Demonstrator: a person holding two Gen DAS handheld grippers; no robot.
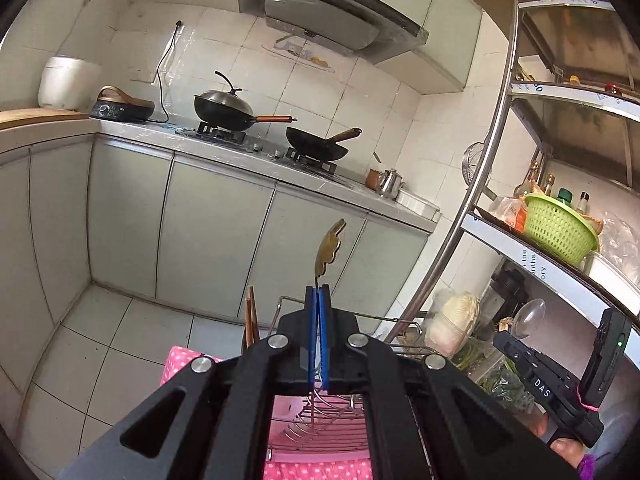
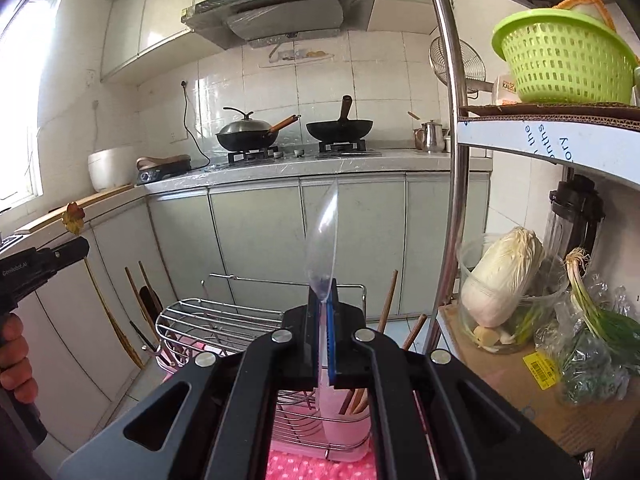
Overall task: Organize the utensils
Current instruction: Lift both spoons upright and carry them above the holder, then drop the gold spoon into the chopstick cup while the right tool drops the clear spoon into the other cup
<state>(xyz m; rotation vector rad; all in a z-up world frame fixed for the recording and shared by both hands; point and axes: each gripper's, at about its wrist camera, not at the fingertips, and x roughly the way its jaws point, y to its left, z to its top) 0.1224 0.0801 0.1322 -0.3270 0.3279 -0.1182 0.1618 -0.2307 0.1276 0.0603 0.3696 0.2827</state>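
My left gripper (image 1: 318,289) is shut on a thin utensil with a gold leaf-shaped head (image 1: 329,249) that sticks up past its blue pads. My right gripper (image 2: 323,289) is shut on the handle of a clear plastic spoon (image 2: 323,240), bowl upward and edge-on. Each shows in the other's view: the right gripper (image 1: 505,340) with the clear spoon (image 1: 529,316) at the lower right, the left gripper (image 2: 82,248) with the gold leaf utensil (image 2: 73,218) at the far left. Below both sits a wire dish rack (image 2: 208,320) on a pink dotted cloth (image 2: 304,468), with wooden chopsticks (image 2: 386,300) standing in a white holder (image 2: 346,428).
A counter with two black woks (image 2: 339,129) on a gas stove runs along the far wall above grey cabinets. A steel shelf post (image 2: 456,152) rises on the right, with a green basket (image 2: 564,60), a cabbage (image 2: 500,276) and greens on its shelves. A hand (image 2: 14,360) grips the left tool.
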